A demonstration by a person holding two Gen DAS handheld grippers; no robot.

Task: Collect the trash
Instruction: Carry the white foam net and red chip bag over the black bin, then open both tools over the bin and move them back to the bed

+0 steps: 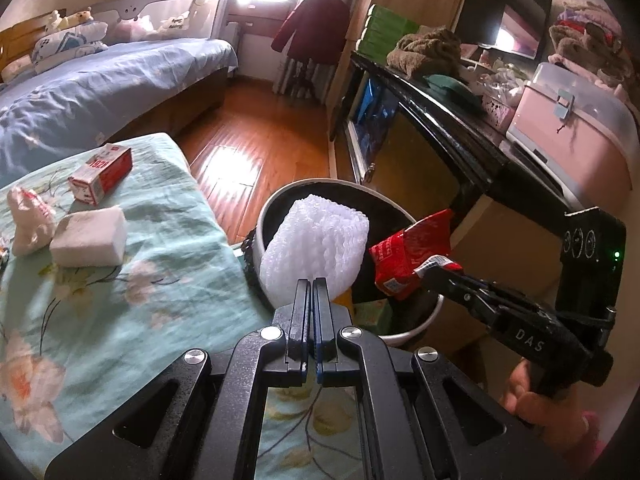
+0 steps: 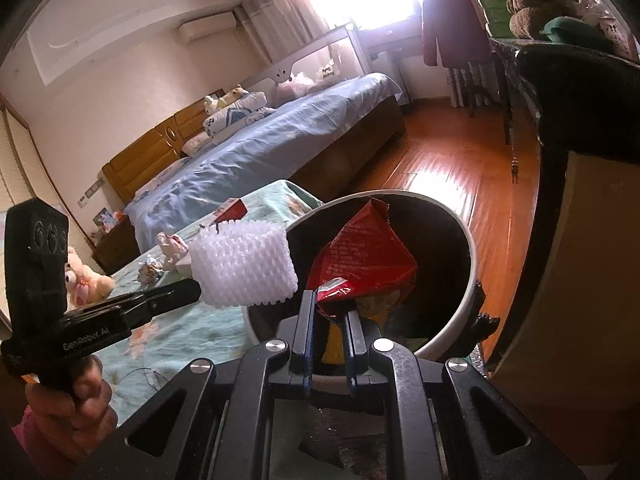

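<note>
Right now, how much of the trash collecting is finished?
Some litter already lies in the bin. The left gripper holds white foam netting and the right gripper a red wrapper, both over it. The red carton, white block and crumpled bag remain.

A white foam net sleeve [image 1: 316, 248], squashed into a rough cylinder, hangs over the 9 o'clock rim of the round white bin [image 1: 404, 334], which has a dark inside. A crumpled red snack wrapper [image 1: 412, 252] hangs over its 3 o'clock side. On the floral cloth at 10 o'clock lie a red-and-white carton [image 1: 102, 174], a white block [image 1: 90, 236] and a crumpled pale wrapper [image 1: 30, 222].
</note>
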